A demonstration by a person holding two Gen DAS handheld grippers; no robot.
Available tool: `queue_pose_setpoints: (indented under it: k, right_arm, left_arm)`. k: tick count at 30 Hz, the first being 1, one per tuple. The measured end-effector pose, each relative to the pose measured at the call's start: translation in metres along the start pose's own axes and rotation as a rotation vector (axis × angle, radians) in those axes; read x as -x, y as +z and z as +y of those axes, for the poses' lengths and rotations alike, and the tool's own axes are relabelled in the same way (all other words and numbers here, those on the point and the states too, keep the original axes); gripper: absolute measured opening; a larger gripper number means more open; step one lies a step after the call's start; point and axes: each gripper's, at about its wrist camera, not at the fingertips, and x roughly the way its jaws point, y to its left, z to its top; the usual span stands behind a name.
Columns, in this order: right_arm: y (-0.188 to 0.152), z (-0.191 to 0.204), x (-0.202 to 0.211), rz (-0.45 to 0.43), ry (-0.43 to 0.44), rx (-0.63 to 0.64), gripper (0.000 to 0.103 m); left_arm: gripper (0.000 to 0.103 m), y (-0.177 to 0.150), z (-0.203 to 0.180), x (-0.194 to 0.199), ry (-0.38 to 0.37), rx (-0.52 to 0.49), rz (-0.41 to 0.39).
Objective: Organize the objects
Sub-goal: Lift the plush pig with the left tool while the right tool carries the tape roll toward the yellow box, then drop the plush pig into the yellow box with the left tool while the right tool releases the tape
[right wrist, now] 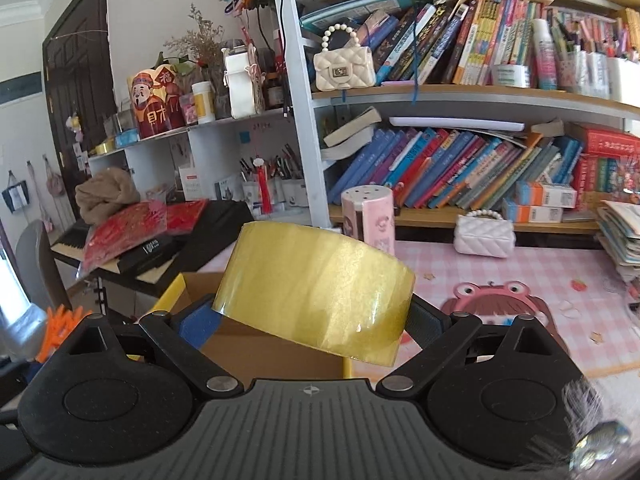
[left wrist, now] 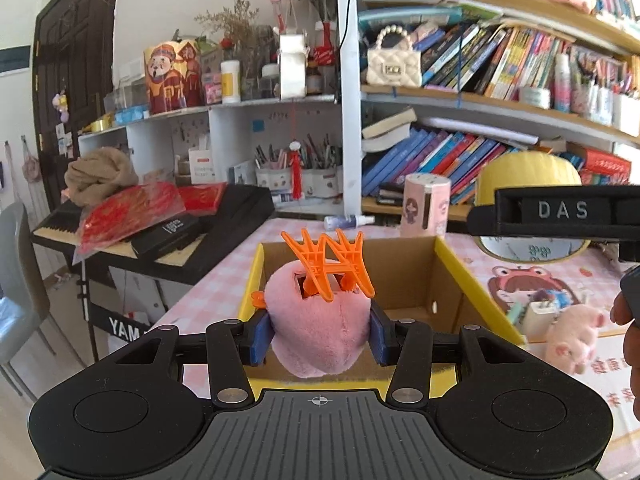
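- Plush toy point(left wrist: 318, 320), pink, with an orange hair clip point(left wrist: 326, 262) clamped on top, sits squeezed between the blue pads of the left claw point(left wrist: 320, 336), held above the open cardboard box point(left wrist: 444, 280).
- Right claw point(right wrist: 312, 320) grips a roll of yellowish packing tape point(right wrist: 316, 292), tilted, raised over the box's near corner.
- The box stands on the pink checked tabletop point(right wrist: 480, 272); a small pink pig plush point(left wrist: 572, 336) lies beside it.
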Motion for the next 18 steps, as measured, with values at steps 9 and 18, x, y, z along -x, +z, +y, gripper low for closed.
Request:
queue_pose_setpoints:
  k: [9, 18]
  right_arm:
    - [0.001, -0.003, -0.066, 0.045, 0.052, 0.021, 0.096]
    - [-0.011, 0.007, -0.12, 0.168, 0.089, 0.169, 0.096]
  left_arm:
    - [0.046, 0.0, -0.02, -0.055, 0.041, -0.048, 0.104]
    - [0.046, -0.009, -0.032, -0.09, 0.065, -0.079, 0.218]
